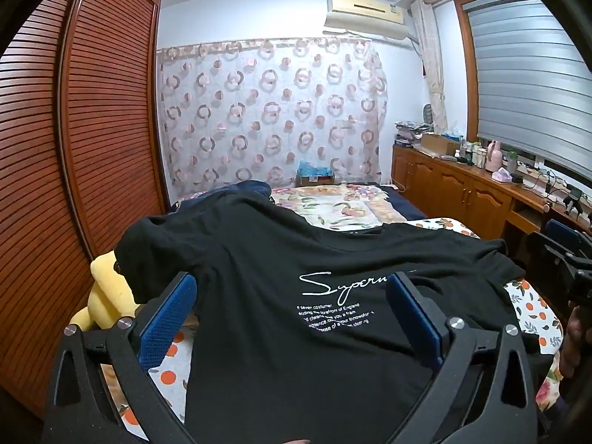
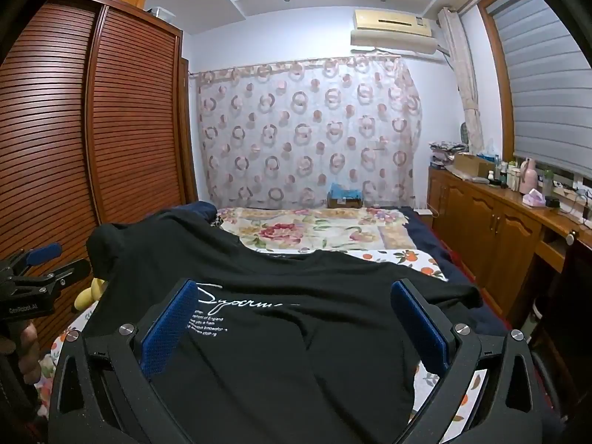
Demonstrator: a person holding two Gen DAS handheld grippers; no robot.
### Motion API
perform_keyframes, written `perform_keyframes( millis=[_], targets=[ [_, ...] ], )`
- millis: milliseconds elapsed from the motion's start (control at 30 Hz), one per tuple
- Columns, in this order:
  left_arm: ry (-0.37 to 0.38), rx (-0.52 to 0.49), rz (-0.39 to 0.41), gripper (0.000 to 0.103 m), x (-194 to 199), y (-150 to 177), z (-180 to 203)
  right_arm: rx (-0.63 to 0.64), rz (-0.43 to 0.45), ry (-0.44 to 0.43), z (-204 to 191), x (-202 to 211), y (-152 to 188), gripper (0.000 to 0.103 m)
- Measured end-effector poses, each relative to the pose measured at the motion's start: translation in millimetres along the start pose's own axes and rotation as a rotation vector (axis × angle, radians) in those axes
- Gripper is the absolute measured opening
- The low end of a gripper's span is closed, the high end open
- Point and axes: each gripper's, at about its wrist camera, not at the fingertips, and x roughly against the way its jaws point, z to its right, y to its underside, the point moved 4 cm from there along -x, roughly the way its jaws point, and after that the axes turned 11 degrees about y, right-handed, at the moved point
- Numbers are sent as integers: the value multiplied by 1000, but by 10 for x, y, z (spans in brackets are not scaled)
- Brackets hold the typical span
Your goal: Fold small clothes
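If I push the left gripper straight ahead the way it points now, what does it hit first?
Most likely the black T-shirt: it lies spread on the bed right between the left gripper's open fingers and ahead of them. How high the gripper sits above the fabric is unclear.

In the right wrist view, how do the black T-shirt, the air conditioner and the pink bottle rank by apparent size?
1. black T-shirt, though it lies nearest the camera.
2. air conditioner.
3. pink bottle.

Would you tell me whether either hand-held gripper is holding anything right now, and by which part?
Nothing is held: the left hand-held gripper and right hand-held gripper hover open above the black printed cotton T-shirt.
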Motion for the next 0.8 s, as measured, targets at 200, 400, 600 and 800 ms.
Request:
perform_keyframes(
  millis=[200,400,600,800],
  targets=[
    [-1,-1,0,102,2,0,1,-4,1,-2,11,1,0,103],
    [-2,-2,0,102,10,-5,-5,-5,1,-1,11,1,2,103],
    [-3,-4,1,102,9,-4,-4,-6,0,-2,10,-1,3,103],
    [-3,-4,0,102,10,-5,-2,-6,0,-3,11,-5,7,103]
  ],
)
